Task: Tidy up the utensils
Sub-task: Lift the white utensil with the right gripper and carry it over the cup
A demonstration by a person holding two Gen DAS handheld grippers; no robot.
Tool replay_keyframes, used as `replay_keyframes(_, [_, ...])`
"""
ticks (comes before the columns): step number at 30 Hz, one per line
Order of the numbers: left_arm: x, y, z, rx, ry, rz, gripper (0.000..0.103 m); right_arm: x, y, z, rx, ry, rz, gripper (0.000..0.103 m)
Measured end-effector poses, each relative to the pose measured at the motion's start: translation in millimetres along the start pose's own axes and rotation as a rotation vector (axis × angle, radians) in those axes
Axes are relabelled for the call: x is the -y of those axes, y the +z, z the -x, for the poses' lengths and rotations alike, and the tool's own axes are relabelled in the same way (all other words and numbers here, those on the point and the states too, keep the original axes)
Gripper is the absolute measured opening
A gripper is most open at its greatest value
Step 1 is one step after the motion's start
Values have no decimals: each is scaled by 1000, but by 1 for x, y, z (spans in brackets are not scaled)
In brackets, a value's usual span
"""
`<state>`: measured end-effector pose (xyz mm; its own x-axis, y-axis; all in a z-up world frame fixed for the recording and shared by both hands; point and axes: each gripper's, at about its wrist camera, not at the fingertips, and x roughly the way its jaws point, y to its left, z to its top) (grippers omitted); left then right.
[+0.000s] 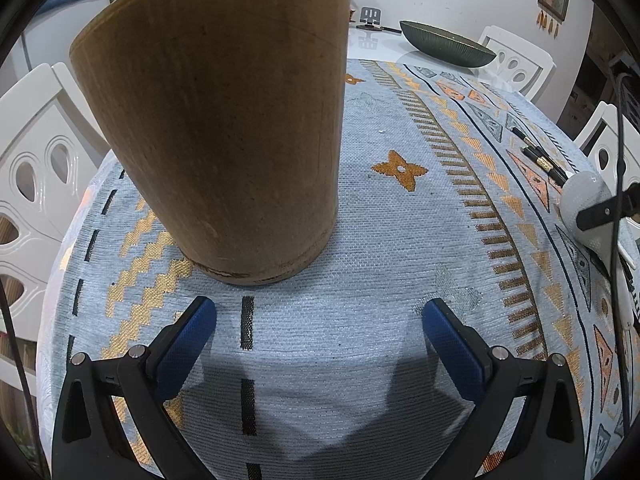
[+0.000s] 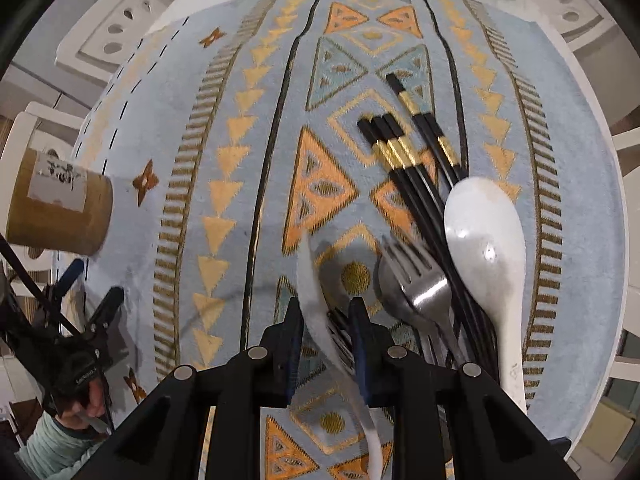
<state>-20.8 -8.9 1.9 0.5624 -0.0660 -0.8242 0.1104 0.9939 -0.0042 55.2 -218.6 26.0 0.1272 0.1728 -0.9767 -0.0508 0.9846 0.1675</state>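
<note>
Right tongs (image 2: 325, 320) are pinched on a white spoon (image 2: 316, 300), seen edge-on and blurry. Just right of them sits the pile: fork (image 2: 416, 276), another white spoon (image 2: 486, 240), black chopsticks (image 2: 404, 152) farther out. Open cloth (image 2: 224, 184) to their left. Left tongs (image 1: 319, 316) gape wide, empty, the holder (image 1: 224, 120) upright just ahead, bare cloth beside it.

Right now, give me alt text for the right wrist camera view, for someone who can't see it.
The right tool is closed on a blurred white spoon above a patterned tablecloth. Beside it lie a metal fork, black chopsticks and a second white spoon. At far left, a wooden holder stands by the left tool.
</note>
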Motion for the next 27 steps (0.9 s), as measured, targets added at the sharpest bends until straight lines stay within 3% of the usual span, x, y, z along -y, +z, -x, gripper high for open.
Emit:
replay_keyframes(5, [0,0,0,0,0,0,103,-13,5,12,78,19,0,6])
replay_keyframes(14, [-5,0,3,3,18,23,103,-47,22,70,282,84,12,6])
replay_keyframes(19, [-21,6,12,68,76,82,101,-77,25,109,405,130,36,6])
replay_keyframes(27, [-29,15,2,87,109,74,101,-161,56,168,605,260,108,6])
